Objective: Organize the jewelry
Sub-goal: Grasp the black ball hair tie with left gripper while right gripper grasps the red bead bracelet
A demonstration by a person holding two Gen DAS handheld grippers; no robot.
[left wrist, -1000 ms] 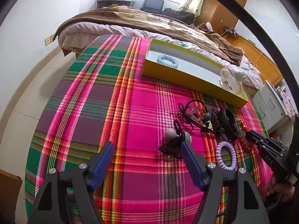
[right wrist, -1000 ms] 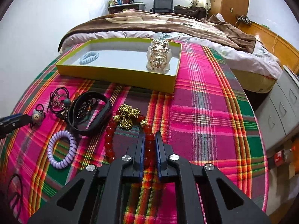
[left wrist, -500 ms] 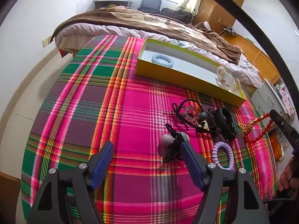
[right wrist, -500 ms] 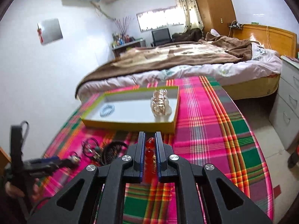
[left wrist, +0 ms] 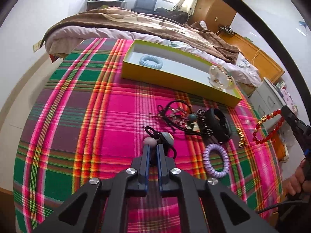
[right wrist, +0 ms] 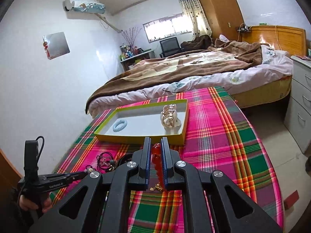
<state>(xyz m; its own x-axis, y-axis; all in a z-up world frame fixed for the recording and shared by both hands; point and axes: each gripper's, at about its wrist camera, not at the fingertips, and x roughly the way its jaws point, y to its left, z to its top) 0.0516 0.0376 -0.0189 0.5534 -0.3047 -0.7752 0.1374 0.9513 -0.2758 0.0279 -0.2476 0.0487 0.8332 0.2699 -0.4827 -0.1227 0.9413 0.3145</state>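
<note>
Now your right gripper is clamped on the red bead bracelet, lifted clear of the cloth so it can travel to the yellow tray just ahead. Your left gripper has just closed, pinching the black hair tie with its two balls, which lies on the plaid cloth.

**Both grippers closed**

The left gripper points steeply downward; its jaws have just been closing, and black cord sits between them. The right gripper is raised, tilted gently down, jaws clamped narrow. A hand grips its handle.
</note>
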